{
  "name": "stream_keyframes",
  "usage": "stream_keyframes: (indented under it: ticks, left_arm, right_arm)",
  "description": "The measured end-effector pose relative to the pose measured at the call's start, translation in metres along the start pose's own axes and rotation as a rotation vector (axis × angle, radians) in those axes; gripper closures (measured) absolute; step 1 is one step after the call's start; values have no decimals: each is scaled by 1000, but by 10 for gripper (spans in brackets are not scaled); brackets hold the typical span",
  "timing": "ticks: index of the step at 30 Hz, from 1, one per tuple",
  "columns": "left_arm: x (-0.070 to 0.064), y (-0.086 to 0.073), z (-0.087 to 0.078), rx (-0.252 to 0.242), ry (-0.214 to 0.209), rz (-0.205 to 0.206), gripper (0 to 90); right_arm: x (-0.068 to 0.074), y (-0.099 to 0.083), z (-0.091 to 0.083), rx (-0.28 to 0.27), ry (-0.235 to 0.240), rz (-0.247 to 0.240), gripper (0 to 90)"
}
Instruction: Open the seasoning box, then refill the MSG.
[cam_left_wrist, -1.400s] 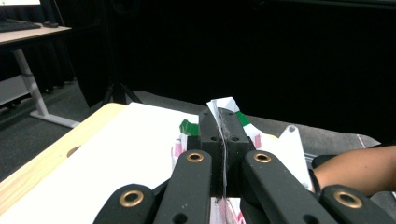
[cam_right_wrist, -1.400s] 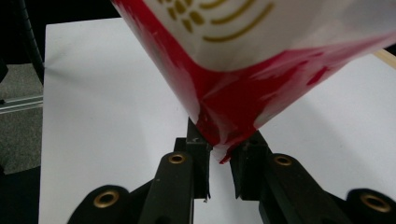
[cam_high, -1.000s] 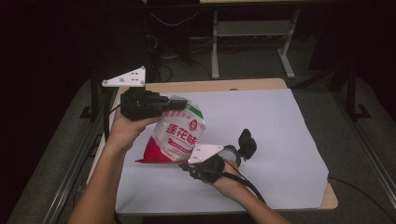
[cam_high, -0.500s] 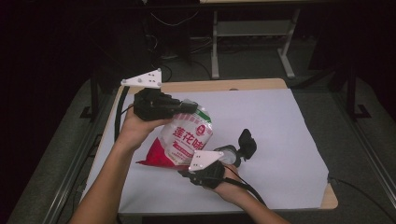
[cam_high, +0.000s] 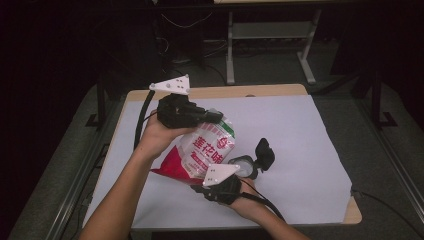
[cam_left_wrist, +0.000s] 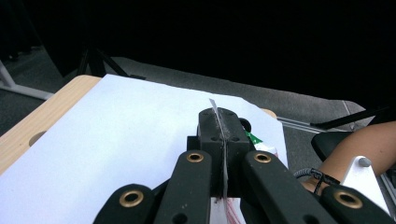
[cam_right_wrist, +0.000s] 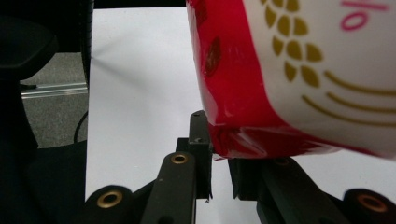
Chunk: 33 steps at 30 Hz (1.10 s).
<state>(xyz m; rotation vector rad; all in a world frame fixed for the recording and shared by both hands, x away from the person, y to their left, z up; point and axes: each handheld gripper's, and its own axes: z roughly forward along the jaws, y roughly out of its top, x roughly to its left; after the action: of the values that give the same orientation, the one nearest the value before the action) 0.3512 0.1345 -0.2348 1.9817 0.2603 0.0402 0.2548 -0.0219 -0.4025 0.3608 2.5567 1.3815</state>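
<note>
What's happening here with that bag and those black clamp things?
A person is holding a red and white snack bag above a white sheet on the table, using a hand-held gripper in each hand. The left gripper is shut on the thin top edge of the bag. The right gripper is at the bag's red bottom corner, its jaws on either side of it; whether they are pinching it is hard to tell.

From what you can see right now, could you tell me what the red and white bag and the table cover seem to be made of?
Bag: likely thin glossy plastic film; it shines and crumples in the right gripper view. Table cover: probably matte white paper or sheet, flat without glare.
</note>
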Motion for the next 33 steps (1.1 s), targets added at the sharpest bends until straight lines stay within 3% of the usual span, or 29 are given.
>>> stream_keyframes:
  ticks: [10,33]
  left_arm:
    - [0,3,10,37,-3,4,900]
    - [-1,15,57,168,-17,32,900]
  right_arm:
    - [3,-1,1,-16,22,-19,805]
    - [4,-1,-3,-68,43,-39,808]
